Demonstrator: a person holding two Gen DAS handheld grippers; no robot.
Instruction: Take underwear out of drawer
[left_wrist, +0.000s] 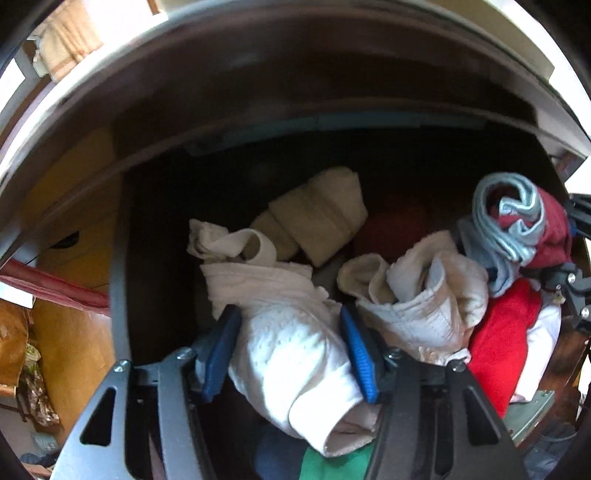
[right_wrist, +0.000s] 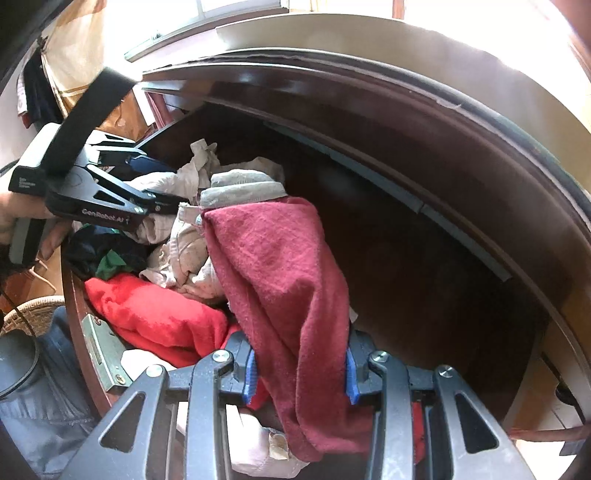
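An open dark wooden drawer (left_wrist: 122, 266) is stuffed with clothes. My left gripper (left_wrist: 290, 343) points down into it, its blue pads pressed against both sides of a white knitted piece of underwear (left_wrist: 291, 354). The right wrist view shows this left gripper (right_wrist: 173, 184) at the drawer's left side, held by a hand (right_wrist: 11, 218). My right gripper (right_wrist: 301, 373) is shut on maroon underwear with a grey waistband (right_wrist: 280, 266), which is lifted above the pile. The same maroon garment (left_wrist: 550, 229) appears at the right in the left wrist view.
A bright red cloth (right_wrist: 159, 317), a green cloth (left_wrist: 332, 461), beige rolled pieces (left_wrist: 317, 214) and more pale underwear (left_wrist: 424, 295) lie in the drawer. The drawer's right half (right_wrist: 424, 277) shows bare wood. A wicker basket (right_wrist: 29, 314) stands outside, to the left.
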